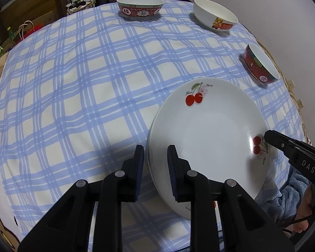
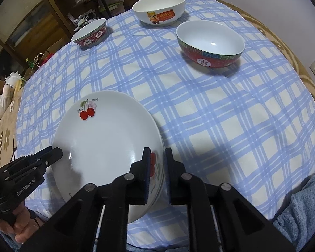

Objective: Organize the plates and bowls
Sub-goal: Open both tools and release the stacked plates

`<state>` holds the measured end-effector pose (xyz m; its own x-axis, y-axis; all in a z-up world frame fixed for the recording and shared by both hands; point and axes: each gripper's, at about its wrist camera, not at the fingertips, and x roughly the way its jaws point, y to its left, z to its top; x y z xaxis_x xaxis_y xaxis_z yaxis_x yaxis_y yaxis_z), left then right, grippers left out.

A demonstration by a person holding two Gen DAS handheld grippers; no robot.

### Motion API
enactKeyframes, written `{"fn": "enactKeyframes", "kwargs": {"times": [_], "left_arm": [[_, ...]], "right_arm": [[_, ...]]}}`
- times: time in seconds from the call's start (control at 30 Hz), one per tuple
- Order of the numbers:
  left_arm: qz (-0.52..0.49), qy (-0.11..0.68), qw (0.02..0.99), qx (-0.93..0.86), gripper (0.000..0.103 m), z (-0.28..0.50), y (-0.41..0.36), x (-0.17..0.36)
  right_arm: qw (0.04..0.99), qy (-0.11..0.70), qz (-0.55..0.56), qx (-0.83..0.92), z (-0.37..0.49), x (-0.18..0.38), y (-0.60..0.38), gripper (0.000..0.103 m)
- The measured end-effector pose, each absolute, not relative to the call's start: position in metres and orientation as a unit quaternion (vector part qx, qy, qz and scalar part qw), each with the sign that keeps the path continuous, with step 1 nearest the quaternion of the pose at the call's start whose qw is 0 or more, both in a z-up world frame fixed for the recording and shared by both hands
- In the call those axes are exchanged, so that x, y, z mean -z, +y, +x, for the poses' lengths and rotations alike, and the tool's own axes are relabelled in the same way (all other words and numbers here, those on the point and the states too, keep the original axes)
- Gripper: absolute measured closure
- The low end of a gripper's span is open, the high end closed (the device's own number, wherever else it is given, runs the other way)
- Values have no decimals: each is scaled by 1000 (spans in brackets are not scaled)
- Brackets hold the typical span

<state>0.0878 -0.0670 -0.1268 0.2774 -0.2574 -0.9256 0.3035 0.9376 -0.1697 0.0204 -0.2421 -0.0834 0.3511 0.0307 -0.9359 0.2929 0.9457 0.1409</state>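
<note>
3 bowls (image 2: 210,44) stand far across the checked cloth (image 1: 84,105) — 2 red-patterned, 1 white — with broad bare cloth between them and the cherry-print plate stack (image 1: 208,138) near the front edge. Left gripper (image 1: 155,157) straddles the stack's left rim, right gripper (image 2: 157,159) its right rim — both slightly parted, pads not pressing.

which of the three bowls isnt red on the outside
The white bowl with the cartoon animal picture at the far edge; the other two are red outside.
</note>
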Motion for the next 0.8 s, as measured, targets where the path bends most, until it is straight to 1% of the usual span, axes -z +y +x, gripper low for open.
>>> {"fn": "enactKeyframes", "kwargs": {"times": [0.07, 0.17, 0.2, 0.23, 0.27, 0.3, 0.33, 0.43, 0.47, 0.5, 0.53, 0.57, 0.6, 0.63, 0.7, 0.73, 0.8], "left_arm": [[26, 574, 800, 174, 76, 87, -68, 126], [34, 567, 804, 175, 72, 86, -69, 122], [36, 563, 807, 176, 70, 86, -69, 119], [37, 559, 809, 177, 65, 86, -69, 117], [37, 553, 813, 175, 59, 86, -69, 114], [38, 550, 816, 174, 57, 86, -69, 112], [41, 544, 820, 173, 55, 86, -69, 110], [46, 544, 821, 168, 46, 88, -68, 107], [46, 547, 819, 166, 40, 88, -68, 107], [45, 550, 818, 164, 38, 89, -67, 108], [43, 553, 817, 160, 33, 91, -66, 107], [42, 553, 818, 156, 30, 92, -65, 107], [44, 552, 819, 151, 28, 92, -64, 107], [46, 549, 821, 146, 27, 93, -63, 106], [51, 544, 826, 141, 25, 95, -62, 103], [53, 542, 827, 139, 25, 95, -61, 102], [53, 541, 828, 134, 25, 95, -59, 98]], "right_arm": [[811, 560, 149, 79, 20, 82, -243, 89], [816, 551, 160, 69, 20, 76, -243, 89], [817, 550, 161, 68, 20, 74, -244, 87], [818, 548, 161, 68, 20, 73, -244, 84], [819, 546, 161, 69, 20, 71, -245, 73], [821, 542, 162, 71, 20, 69, -246, 62], [824, 538, 163, 72, 19, 68, -246, 59], [827, 532, 166, 74, 19, 63, -249, 56], [828, 531, 168, 75, 19, 63, -250, 53], [828, 529, 170, 76, 19, 62, -251, 47], [828, 528, 170, 76, 19, 62, -252, 43], [829, 527, 170, 79, 19, 62, -252, 35], [829, 526, 169, 81, 19, 61, -253, 30], [830, 526, 168, 83, 20, 60, -253, 27], [831, 523, 168, 86, 20, 59, -253, 15], [833, 519, 169, 88, 20, 57, -254, 12], [837, 512, 170, 92, 20, 54, -255, 11]]}}
